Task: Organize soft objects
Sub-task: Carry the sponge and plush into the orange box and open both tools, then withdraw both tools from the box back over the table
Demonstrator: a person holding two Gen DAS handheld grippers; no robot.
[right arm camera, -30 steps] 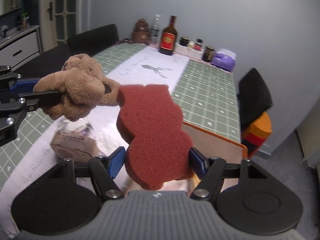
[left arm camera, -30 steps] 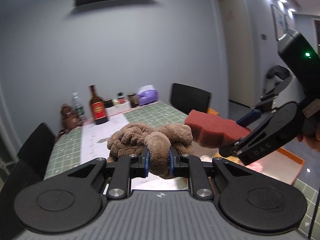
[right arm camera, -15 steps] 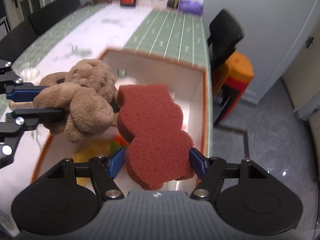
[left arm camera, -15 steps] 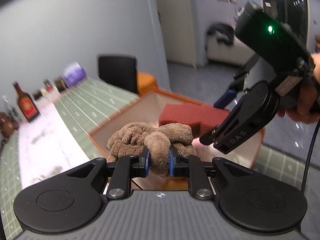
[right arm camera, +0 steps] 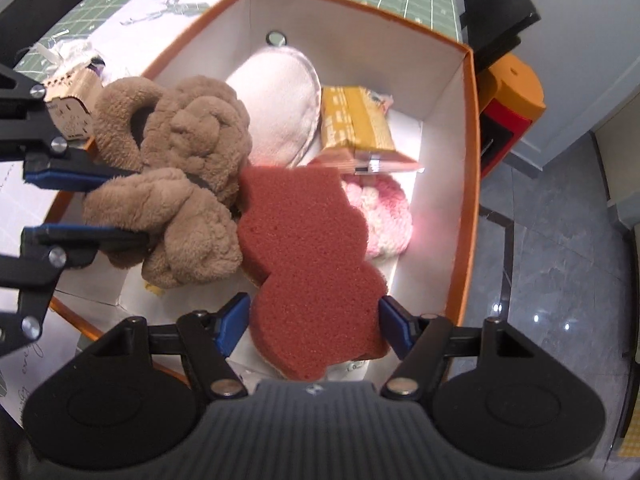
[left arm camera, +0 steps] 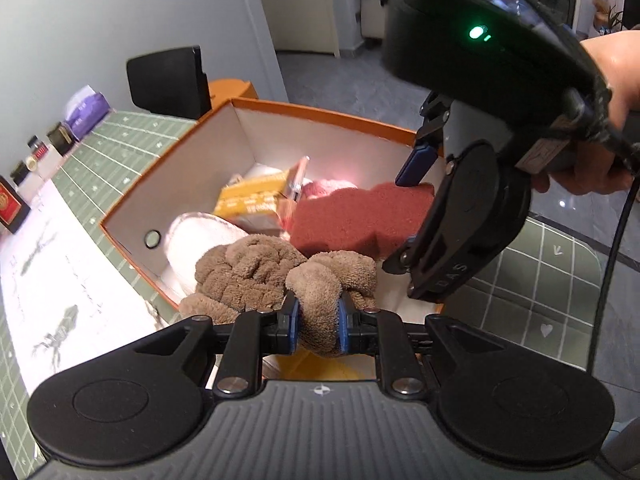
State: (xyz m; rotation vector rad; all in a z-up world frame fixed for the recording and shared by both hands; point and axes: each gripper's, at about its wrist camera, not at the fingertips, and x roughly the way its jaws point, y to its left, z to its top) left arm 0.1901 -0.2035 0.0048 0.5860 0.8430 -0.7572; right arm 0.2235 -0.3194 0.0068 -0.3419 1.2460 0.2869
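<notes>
My left gripper (left arm camera: 317, 323) is shut on a brown plush toy (left arm camera: 256, 276), holding it over the near left part of an open orange box (left arm camera: 320, 110). The toy also shows in the right wrist view (right arm camera: 176, 184). My right gripper (right arm camera: 316, 322) is shut on a dark red sponge (right arm camera: 308, 264), also seen from the left (left arm camera: 352, 216), held over the box (right arm camera: 470, 160). Inside lie a cream pad (right arm camera: 280, 100), a yellow packet (right arm camera: 352, 124) and a pink knitted piece (right arm camera: 384, 216).
The box stands on a green checked tablecloth (left arm camera: 120, 136) with a white runner (left arm camera: 60, 280). Bottles and jars (left arm camera: 36, 152) and a purple pack (left arm camera: 86, 110) stand far left. A small cardboard house (right arm camera: 72, 104) sits left of the box. A black chair (left arm camera: 168, 80) stands beyond.
Both grippers have moved forward and down over the open box, each still holding its object. The view tipped from the table and wall down into the box.
</notes>
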